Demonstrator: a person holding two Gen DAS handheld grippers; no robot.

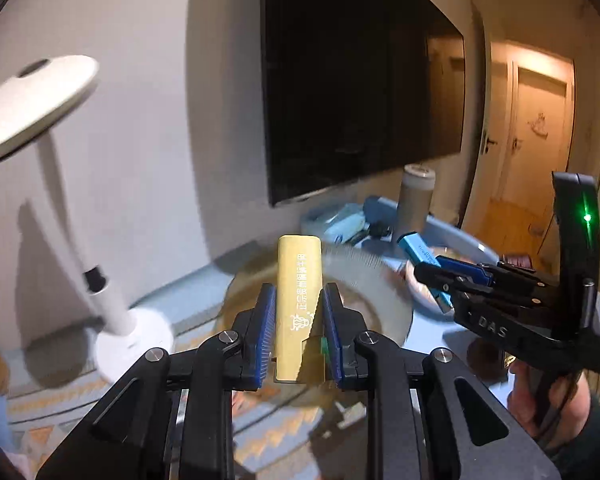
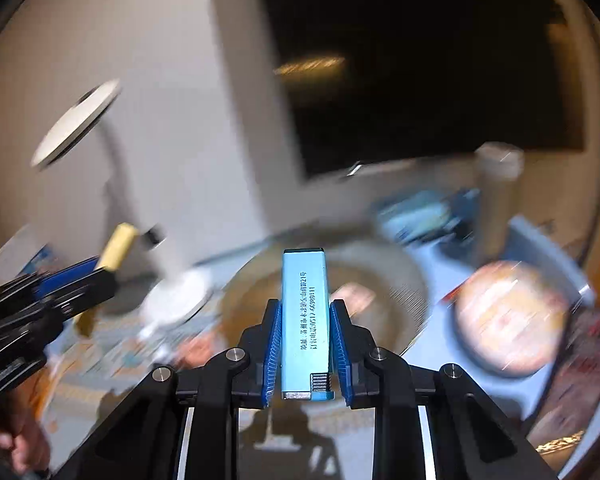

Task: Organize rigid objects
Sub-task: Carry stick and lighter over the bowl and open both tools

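Observation:
My left gripper [image 1: 299,288] is shut on a gold-yellow lighter [image 1: 300,276] with white print, which stands up between the blue pads. My right gripper [image 2: 305,304] is shut on a light blue lighter [image 2: 303,300] with dark print, held the same way. Both are raised above the table. In the left wrist view the right gripper [image 1: 432,276] shows at the right with the blue lighter [image 1: 418,250] in it. The right wrist view, blurred, has the left gripper [image 2: 100,274] at the left with the yellow lighter [image 2: 120,244].
Below lies a round glass dish [image 1: 376,284] on a patterned cloth. A white desk lamp [image 1: 32,100] stands left. A blue basin [image 1: 460,240] with small items and a grey canister [image 1: 416,196] sit right. A dark TV [image 1: 360,80] hangs behind. A round plate [image 2: 512,316] lies right.

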